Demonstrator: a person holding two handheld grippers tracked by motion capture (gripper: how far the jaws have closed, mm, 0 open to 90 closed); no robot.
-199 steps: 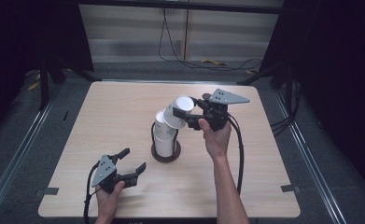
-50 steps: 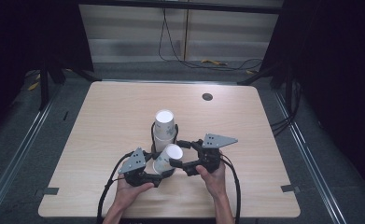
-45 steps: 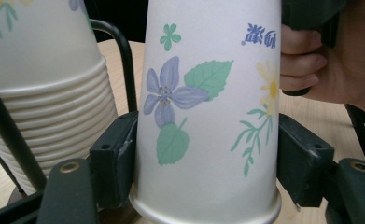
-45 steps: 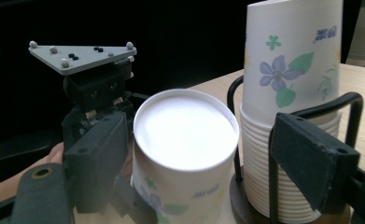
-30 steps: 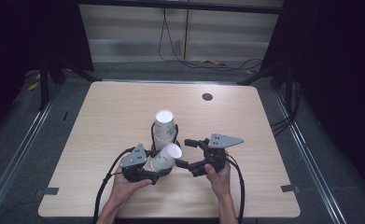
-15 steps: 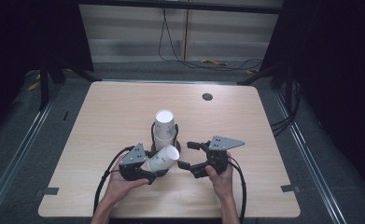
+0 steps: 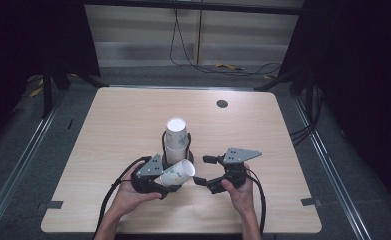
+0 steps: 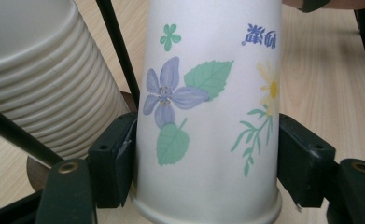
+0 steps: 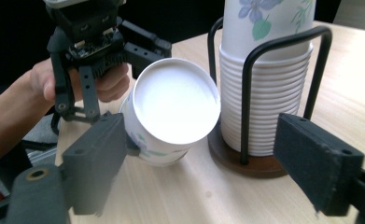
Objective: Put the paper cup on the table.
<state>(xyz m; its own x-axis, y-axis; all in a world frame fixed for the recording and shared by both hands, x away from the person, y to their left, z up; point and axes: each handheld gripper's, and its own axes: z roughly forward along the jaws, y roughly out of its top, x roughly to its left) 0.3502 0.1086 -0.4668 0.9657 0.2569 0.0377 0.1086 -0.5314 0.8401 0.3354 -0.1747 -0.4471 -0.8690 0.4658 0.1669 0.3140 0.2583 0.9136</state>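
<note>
One paper cup (image 7: 175,173) is being pinched sideways by the left gripper (image 7: 170,186), at six o'clock from the cup stack (image 7: 176,141). The right gripper (image 7: 203,171) is being held spread at three o'clock; the thin wall is likely being put at risk of crushing if squeezed harder.

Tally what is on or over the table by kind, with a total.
Loose paper cup, held in the left gripper: 1
Cup stack: 1
Wire cup holder: 1
Grippers, counting the right gripper: 2
Total: 5
</note>
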